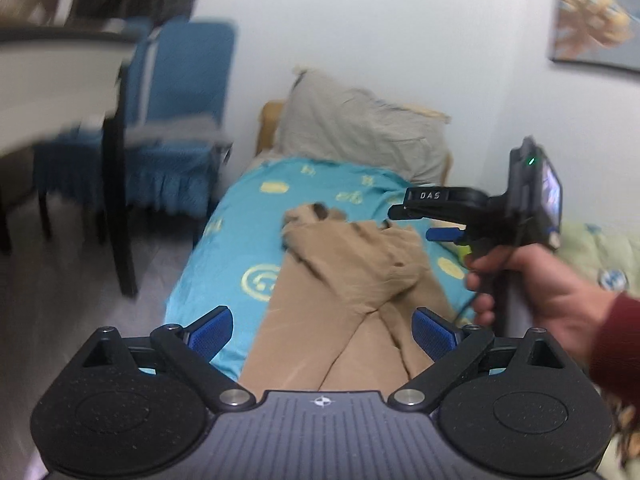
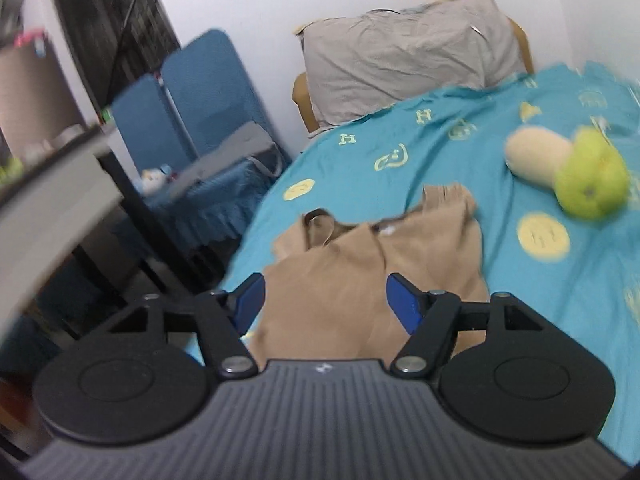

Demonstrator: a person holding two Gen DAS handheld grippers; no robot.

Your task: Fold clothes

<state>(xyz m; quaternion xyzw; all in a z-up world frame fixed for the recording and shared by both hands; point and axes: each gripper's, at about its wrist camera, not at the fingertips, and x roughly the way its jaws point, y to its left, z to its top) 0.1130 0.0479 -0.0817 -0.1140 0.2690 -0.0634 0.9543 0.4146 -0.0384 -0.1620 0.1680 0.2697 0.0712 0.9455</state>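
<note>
My left hand-held gripper (image 1: 322, 330) is spread wide, empty, above the tan garment (image 1: 352, 280) lying rumpled on the bed (image 1: 228, 248) ahead of it. My right hand-held gripper (image 2: 322, 302) is likewise spread over the garment; seen from the left, its body reads "DAS" (image 1: 430, 195). The bedsheet shows "H" letters (image 2: 347, 139).

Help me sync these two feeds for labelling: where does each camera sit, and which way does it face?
Left wrist: on the left hand-held gripper, facing up the bed toward the pillow; shows its open blue fingers, plus the right hand holding the right hand-held gripper.
Right wrist: on the right hand-held gripper, facing the same way; shows only its own open fingers.
Shared: tan garment, bed, pillow, blue chair.
</note>
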